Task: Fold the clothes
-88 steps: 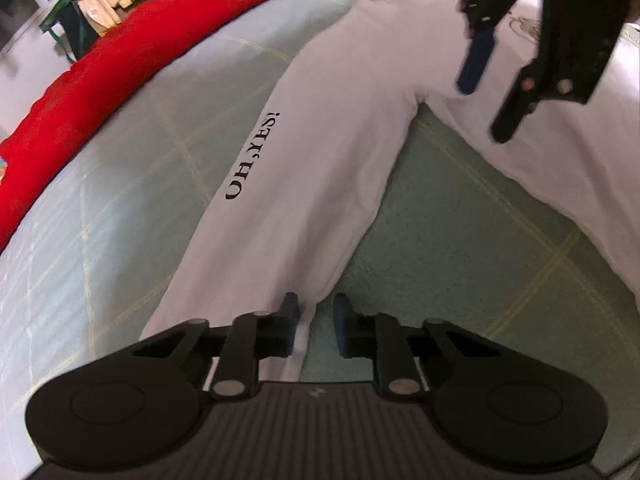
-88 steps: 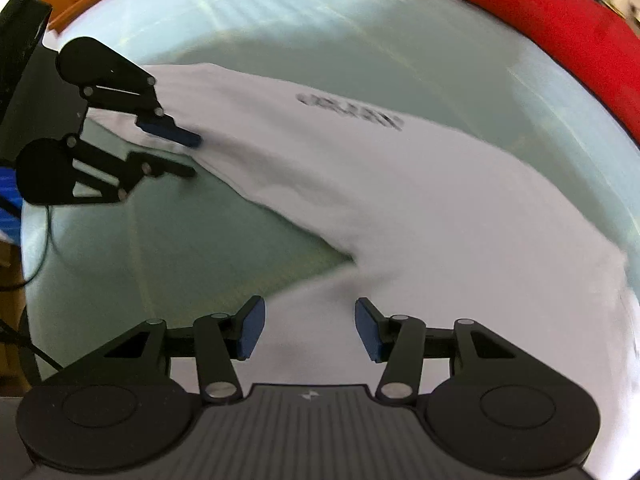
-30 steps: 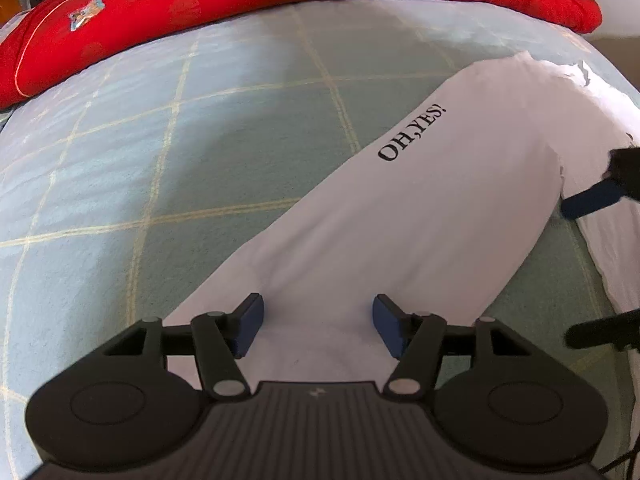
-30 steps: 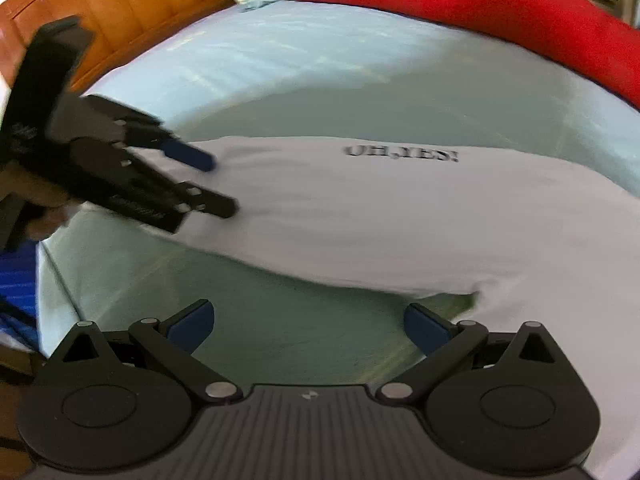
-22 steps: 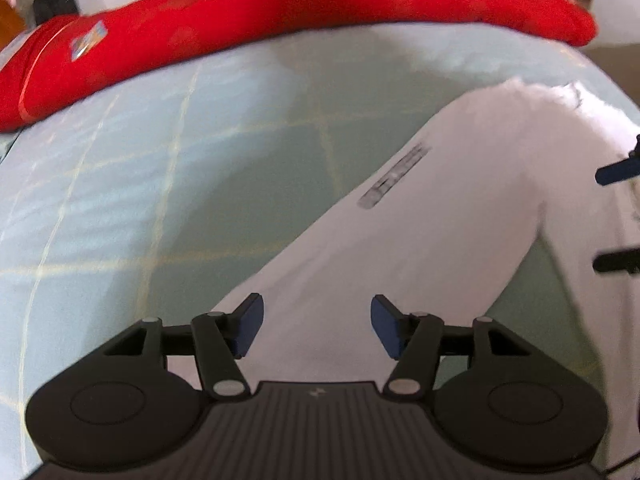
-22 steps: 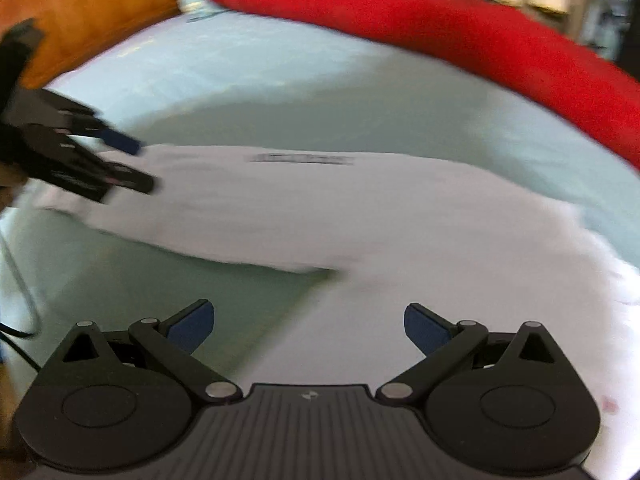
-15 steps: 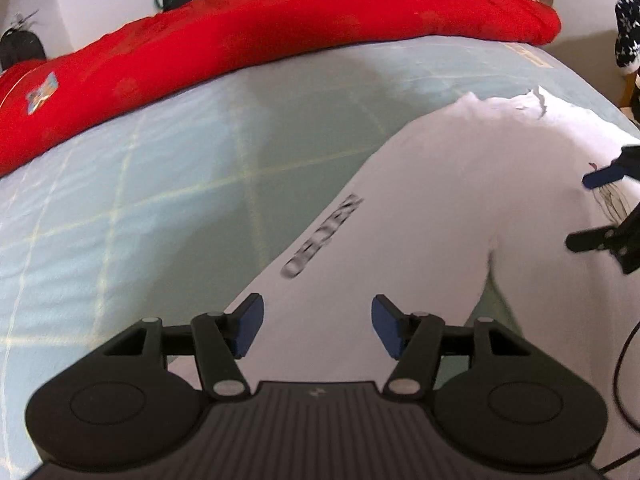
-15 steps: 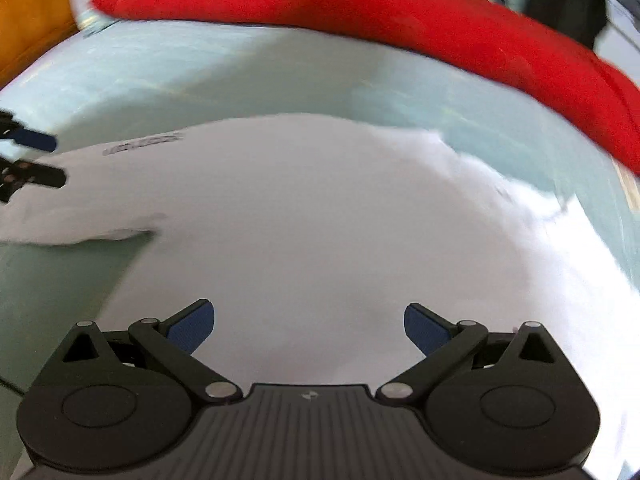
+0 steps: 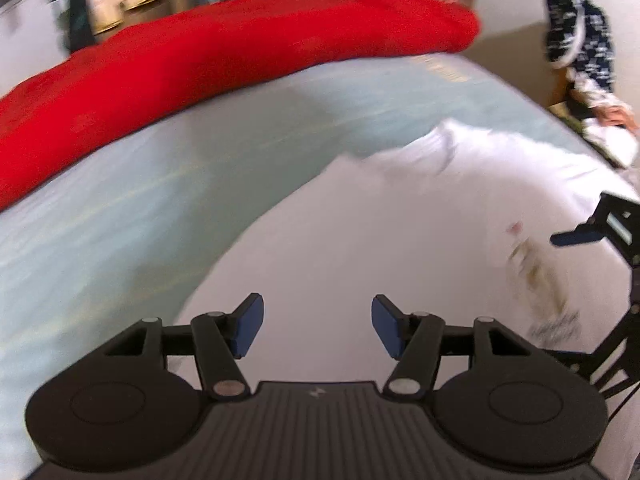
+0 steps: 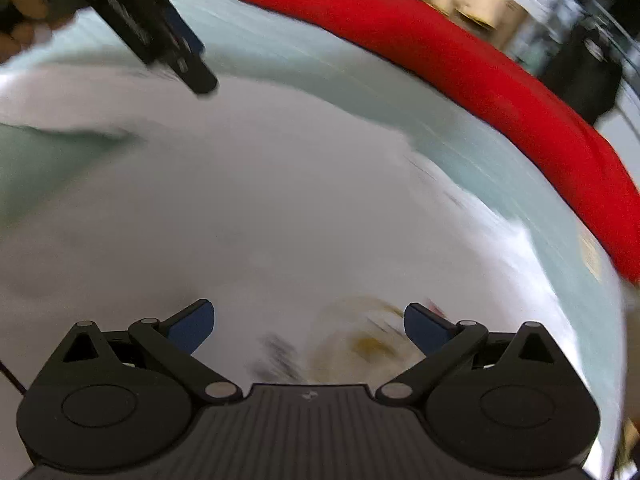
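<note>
Two grippers, both with blue pads spread wide and holding nothing, hover over a white garment (image 9: 360, 240) lying on a pale green bed (image 9: 140, 184). Both views are blurred by motion, so fine detail is lost.

In the left wrist view, our left gripper (image 9: 316, 326) is low over the white cloth, which spreads from the bottom of the frame toward the bed's far right corner. A faint printed motif (image 9: 536, 276) marks the cloth to the right. Our right gripper (image 9: 580, 236) enters at the right edge, just above the cloth near that motif. A red quilt (image 9: 200, 68) runs along the bed's far edge.

In the right wrist view, the right gripper (image 10: 308, 328) sits directly above the same motif (image 10: 360, 344), jaws apart. The left gripper (image 10: 168, 40) shows at upper left, held in a hand (image 10: 20, 8), over the cloth's left part. Bare green sheet shows in a wedge at left, between two parts of the garment.

The garment looks largely spread out, not a compact folded stack; whether any fold is already made, we cannot tell.

To fold well, we would judge it best that each gripper pinches only at a clear hem or corner, takes one layer cleanly, and that both lift level and together, so the cloth lands flat without dragging wrinkles.
</note>
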Demonstrator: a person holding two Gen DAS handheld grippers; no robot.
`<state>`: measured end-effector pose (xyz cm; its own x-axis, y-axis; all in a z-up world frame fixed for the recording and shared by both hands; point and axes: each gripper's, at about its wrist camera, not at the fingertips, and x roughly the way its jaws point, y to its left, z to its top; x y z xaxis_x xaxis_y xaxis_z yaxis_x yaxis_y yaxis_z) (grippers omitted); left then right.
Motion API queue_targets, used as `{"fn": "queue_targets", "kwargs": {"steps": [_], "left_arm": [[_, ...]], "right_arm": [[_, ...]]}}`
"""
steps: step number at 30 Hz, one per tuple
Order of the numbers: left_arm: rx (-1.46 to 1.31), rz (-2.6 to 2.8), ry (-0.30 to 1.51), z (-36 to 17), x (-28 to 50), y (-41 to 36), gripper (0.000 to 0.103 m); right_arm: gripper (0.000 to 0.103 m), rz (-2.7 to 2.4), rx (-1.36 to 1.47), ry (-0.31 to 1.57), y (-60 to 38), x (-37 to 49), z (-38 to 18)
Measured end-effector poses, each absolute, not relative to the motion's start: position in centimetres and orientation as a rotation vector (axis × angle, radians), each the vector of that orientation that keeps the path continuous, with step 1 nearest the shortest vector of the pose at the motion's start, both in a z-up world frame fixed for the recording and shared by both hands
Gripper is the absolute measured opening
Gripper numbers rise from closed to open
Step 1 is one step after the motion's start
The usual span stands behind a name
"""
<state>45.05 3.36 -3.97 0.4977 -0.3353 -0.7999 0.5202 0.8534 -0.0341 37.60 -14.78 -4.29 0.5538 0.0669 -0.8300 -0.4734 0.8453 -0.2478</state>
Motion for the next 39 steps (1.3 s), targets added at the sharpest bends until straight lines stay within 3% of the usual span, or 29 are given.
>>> {"fn": "queue_targets", "kwargs": {"steps": [6, 16, 23, 28, 33, 36, 39], "left_arm": [[0.138, -0.573, 0.927, -6.6, 48.0, -2.2, 0.061], [0.061, -0.469, 0.944, -9.3, 52.3, -4.7, 0.062], [0.098, -0.406, 0.926, -9.2, 56.7, -7.0, 0.066], [0.082, -0.415, 0.896, -6.8, 54.5, -7.3, 0.066], [0.122, -0.482, 0.96, -8.6, 53.0, -9.0, 0.068], [0.126, -0.441, 0.943, -9.8, 54.2, -9.4, 0.075], [0.087, -0.388, 0.923, -8.4, 55.5, -9.0, 0.069]], "right_arm": [[0.103, 0.228, -0.305, 1.001, -21.1, 38.6, -5.5], [0.103, 0.225, -0.114, 0.934, -23.5, 36.9, -7.2], [0.103, 0.246, -0.114, 0.875, -23.9, 36.3, -7.2], [0.103, 0.267, -0.119, 0.843, -24.2, 36.0, -7.3], [0.103, 0.285, -0.117, 0.829, -24.5, 35.7, -7.3], [0.103, 0.292, -0.12, 0.82, -24.5, 35.5, -7.3], [0.103, 0.292, -0.1, 0.811, -25.2, 36.1, -6.4]]}}
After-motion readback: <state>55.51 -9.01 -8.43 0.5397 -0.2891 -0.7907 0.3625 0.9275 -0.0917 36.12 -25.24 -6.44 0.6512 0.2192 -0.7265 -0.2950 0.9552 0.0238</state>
